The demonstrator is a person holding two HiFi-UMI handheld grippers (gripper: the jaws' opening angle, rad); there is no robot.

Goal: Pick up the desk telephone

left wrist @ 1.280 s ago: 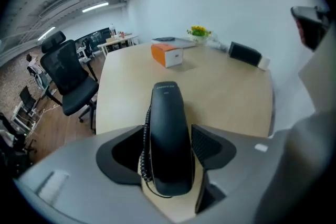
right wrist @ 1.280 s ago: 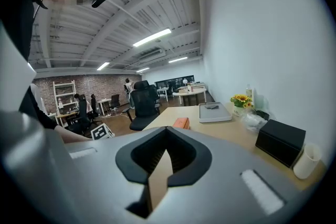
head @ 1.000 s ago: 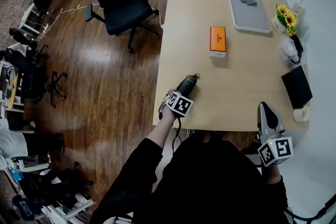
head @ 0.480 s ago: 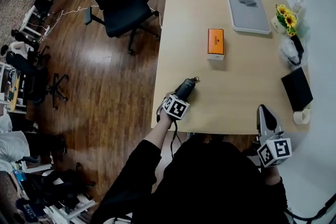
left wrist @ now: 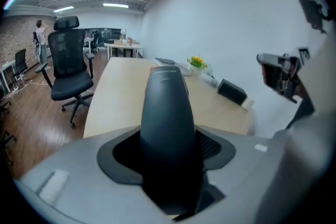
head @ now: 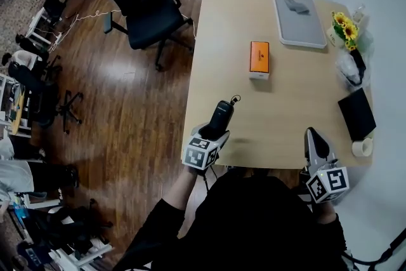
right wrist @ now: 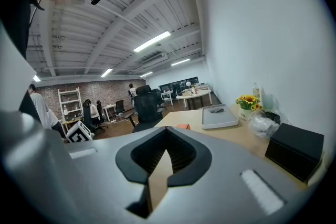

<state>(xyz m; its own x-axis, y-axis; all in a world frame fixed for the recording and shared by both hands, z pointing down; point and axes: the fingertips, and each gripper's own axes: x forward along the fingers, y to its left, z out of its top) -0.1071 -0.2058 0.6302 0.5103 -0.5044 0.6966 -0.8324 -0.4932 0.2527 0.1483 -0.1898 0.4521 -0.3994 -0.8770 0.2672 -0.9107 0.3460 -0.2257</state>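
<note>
The desk telephone's black handset [head: 220,116] lies lengthwise over the near left part of the light wooden table [head: 285,98], a short cord curl at its far end. My left gripper [head: 212,131] is shut on its near end. In the left gripper view the handset [left wrist: 168,118] fills the gap of that gripper [left wrist: 170,170] and points along the table. I cannot tell whether it touches the tabletop. My right gripper [head: 315,141] hovers at the near right edge, shut on nothing; in the right gripper view its jaws [right wrist: 160,165] meet in a thin line.
An orange box [head: 259,59] lies mid-table. A grey tray [head: 298,22] sits at the far end, sunflowers [head: 342,25] and a plastic bag [head: 351,66] along the right wall. A black box [head: 356,114] and tape roll [head: 362,147] lie near right. An office chair [head: 143,3] stands left.
My left gripper has drawn back toward the table's near edge with the handset held in it. The right gripper has hardly moved.
</note>
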